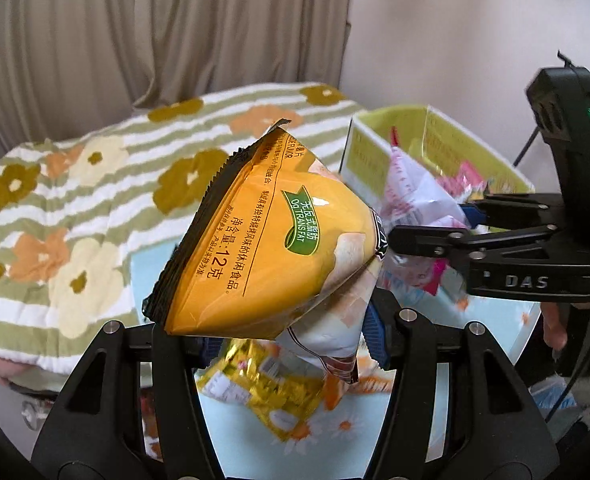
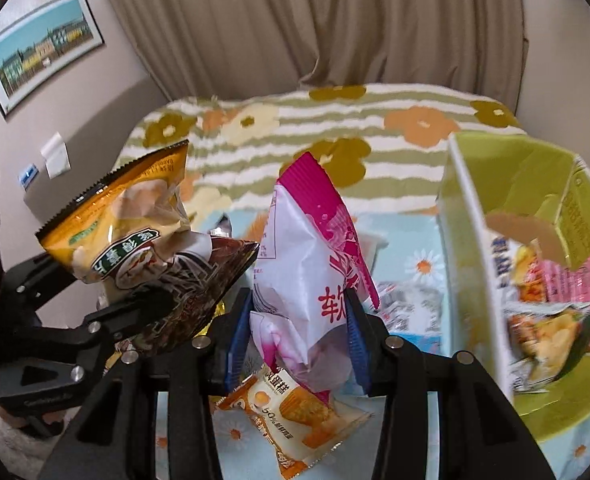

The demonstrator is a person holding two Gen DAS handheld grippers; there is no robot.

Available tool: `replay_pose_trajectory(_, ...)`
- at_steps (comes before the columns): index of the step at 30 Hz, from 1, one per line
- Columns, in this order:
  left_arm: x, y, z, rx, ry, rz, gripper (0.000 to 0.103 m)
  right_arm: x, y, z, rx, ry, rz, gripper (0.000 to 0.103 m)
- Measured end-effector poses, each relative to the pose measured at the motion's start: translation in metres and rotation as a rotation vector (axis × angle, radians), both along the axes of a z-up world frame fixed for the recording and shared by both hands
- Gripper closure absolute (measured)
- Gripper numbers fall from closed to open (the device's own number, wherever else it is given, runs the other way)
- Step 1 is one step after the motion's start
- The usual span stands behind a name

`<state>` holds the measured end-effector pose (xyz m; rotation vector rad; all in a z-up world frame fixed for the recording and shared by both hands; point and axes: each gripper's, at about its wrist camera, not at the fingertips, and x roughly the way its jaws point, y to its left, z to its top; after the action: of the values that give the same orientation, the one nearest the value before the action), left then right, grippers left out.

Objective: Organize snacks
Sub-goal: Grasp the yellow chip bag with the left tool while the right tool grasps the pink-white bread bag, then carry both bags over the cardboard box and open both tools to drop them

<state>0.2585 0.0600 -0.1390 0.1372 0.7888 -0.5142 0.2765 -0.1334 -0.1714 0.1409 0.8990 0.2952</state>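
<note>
My left gripper [image 1: 291, 340] is shut on an orange chip bag [image 1: 267, 248] and holds it up in the air; the same bag shows at the left of the right wrist view [image 2: 127, 220]. My right gripper [image 2: 299, 332] is shut on a pink and white snack packet [image 2: 311, 256], also lifted; in the left wrist view that gripper [image 1: 471, 224] reaches in from the right with the packet [image 1: 411, 192]. A yellow-green cardboard box [image 2: 479, 248] with several snack packets inside stands at the right, and shows behind in the left wrist view [image 1: 375, 148].
Loose snacks lie below on a light blue daisy cloth [image 2: 419, 264]: an orange egg-cake packet [image 2: 295, 408] and a gold packet [image 1: 255, 380]. A flower-striped blanket [image 1: 75, 184] covers the bed behind. Beige curtains [image 2: 335, 20] hang at the back.
</note>
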Motion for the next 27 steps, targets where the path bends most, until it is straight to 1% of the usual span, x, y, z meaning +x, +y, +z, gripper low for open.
replay_pose_trajectory(4,0.006,-0.023,0.024,-0.003,-0.049,0.018,0.05,-0.002,-0.03,0.024,0.009,-0.045,-0.026,0.063)
replay_pose_trajectory(8,0.014,-0.053,0.046,-0.042,-0.086,0.037,0.05,-0.005,-0.069,0.043,0.006,-0.092,-0.027,0.063)
replay_pose_trajectory(11,0.02,-0.086,0.056,-0.049,-0.107,0.053,0.05,-0.003,-0.103,0.052,0.004,-0.108,-0.026,0.063)
replay_pose_trajectory(13,0.027,-0.111,0.061,-0.075,-0.103,0.059,0.05,-0.002,-0.127,0.056,0.0,-0.116,-0.027,0.063)
replay_pose_trajectory(18,0.046,-0.171,0.064,-0.117,-0.082,0.061,0.05,0.006,-0.185,0.063,-0.002,-0.1,-0.04,0.063)
replay_pose_trajectory(22,0.063,-0.219,0.056,-0.147,-0.043,0.074,0.05,0.013,-0.223,0.063,-0.015,-0.098,-0.038,0.063)
replay_pose_trajectory(24,0.071,-0.24,0.05,-0.145,-0.022,0.082,0.05,0.021,-0.241,0.059,-0.007,-0.089,-0.04,0.063)
replay_pose_trajectory(27,0.088,-0.266,0.038,-0.116,0.001,0.085,0.05,0.032,-0.26,0.048,0.01,-0.059,-0.036,0.063)
